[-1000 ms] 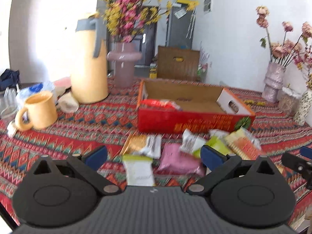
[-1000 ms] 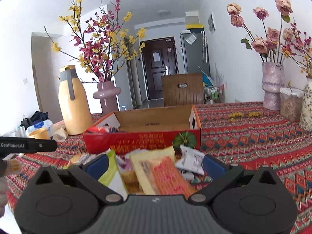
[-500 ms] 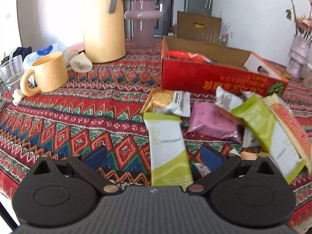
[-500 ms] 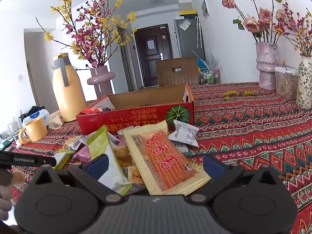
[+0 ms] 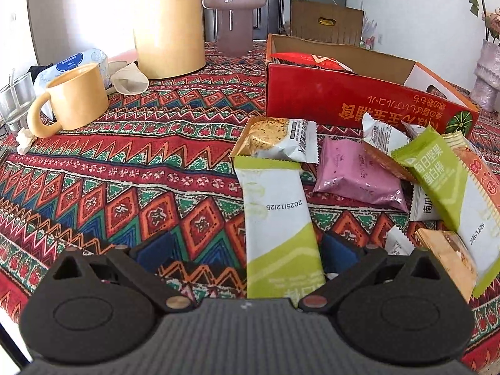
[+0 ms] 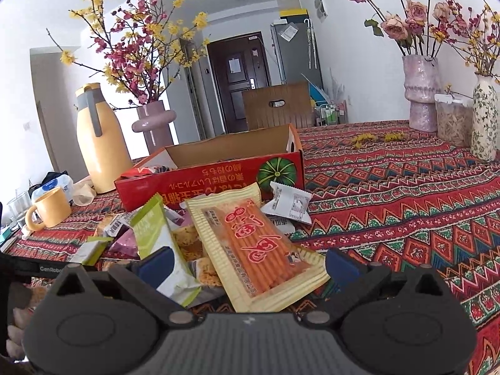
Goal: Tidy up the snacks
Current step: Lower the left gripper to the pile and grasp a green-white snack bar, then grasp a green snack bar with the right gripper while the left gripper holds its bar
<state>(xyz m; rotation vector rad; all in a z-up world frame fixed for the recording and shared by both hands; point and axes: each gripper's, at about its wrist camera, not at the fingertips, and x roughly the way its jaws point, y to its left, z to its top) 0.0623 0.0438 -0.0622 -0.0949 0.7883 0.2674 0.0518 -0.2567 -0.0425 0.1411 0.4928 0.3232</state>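
Now left gripper (image 5: 247,251) spread wide around white-green bar (image 5: 278,218); right gripper (image 6: 247,264) spread wide around orange packet (image 6: 253,247), both near red box (image 5: 353,97) on tablecloth (image 5: 125,168).

A cardboard box (image 5: 359,100) sits on the tablecloth (image 5: 125,187) toward the far middle of the table, with a snack packet (image 5: 312,61) lying inside at its left end. In front of the box lies a loose heap of snack packets: a long bar wrapper (image 5: 278,218) nearest the left wrist camera, a cracker packet (image 5: 278,140) just behind it, a pouch (image 5: 356,175) to its right, and a second bar wrapper (image 5: 437,181) further right, overlapping others. Left of the box stand a thermos jug (image 5: 168,22) and, behind it to the right, a vase (image 5: 232,15). A mug (image 5: 75,100) stands in front and left of the jug, with a drinking glass (image 5: 15,100) at its left. In the right wrist view, a flat biscuit-stick packet (image 6: 253,247) lies on top of the heap's right side, and two vases (image 6: 420,93) and a storage jar (image 6: 453,118) stand at the far right.
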